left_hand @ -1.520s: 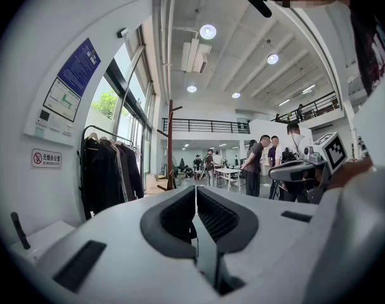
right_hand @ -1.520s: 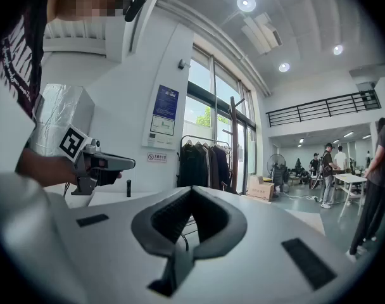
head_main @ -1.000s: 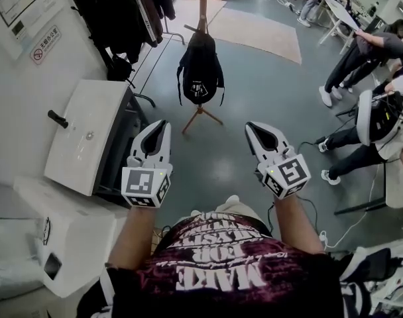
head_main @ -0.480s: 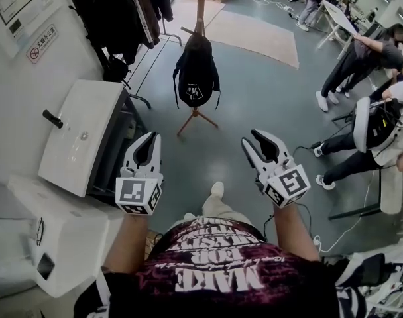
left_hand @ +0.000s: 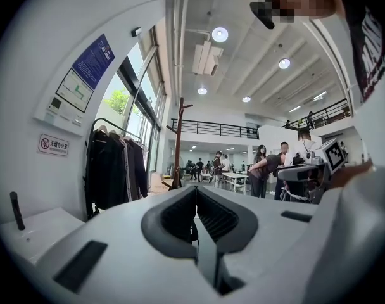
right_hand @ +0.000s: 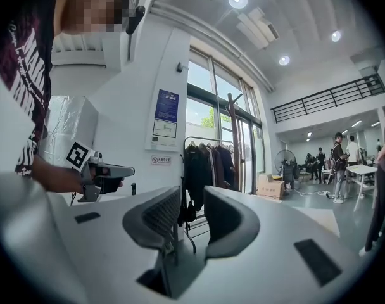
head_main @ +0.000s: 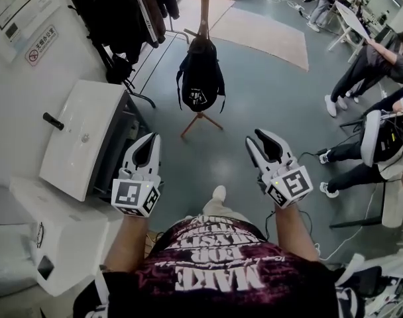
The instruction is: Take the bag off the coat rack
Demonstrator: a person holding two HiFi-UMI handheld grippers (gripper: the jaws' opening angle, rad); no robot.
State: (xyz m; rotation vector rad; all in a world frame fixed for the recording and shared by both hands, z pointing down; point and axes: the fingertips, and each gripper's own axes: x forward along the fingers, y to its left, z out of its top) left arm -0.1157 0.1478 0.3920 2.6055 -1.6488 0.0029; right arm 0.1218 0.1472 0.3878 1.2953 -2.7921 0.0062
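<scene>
A black backpack (head_main: 200,79) hangs by its top loop on a wooden coat rack (head_main: 205,5) that stands on the grey floor ahead of me. Both grippers are held low and well short of it, with open floor in between. My left gripper (head_main: 150,138) points at the rack from the left, its jaws shut with nothing in them (left_hand: 194,194). My right gripper (head_main: 257,138) sits to the right at the same height. Its jaws stand apart and are closing, with nothing between them (right_hand: 191,202). In the left gripper view the rack's pole (left_hand: 178,138) rises just beyond the jaws.
A clothes rail with dark coats (head_main: 125,12) stands against the left wall, next to a white machine (head_main: 82,138) with a black handle. A tan rug (head_main: 261,28) lies beyond the rack. Several people (head_main: 370,65) and tables are at the right; cables trail on the floor there.
The right gripper's jaws have come apart from a shut state. Both grippers have sunk a little in the head view, and the backpack still hangs on the rack.
</scene>
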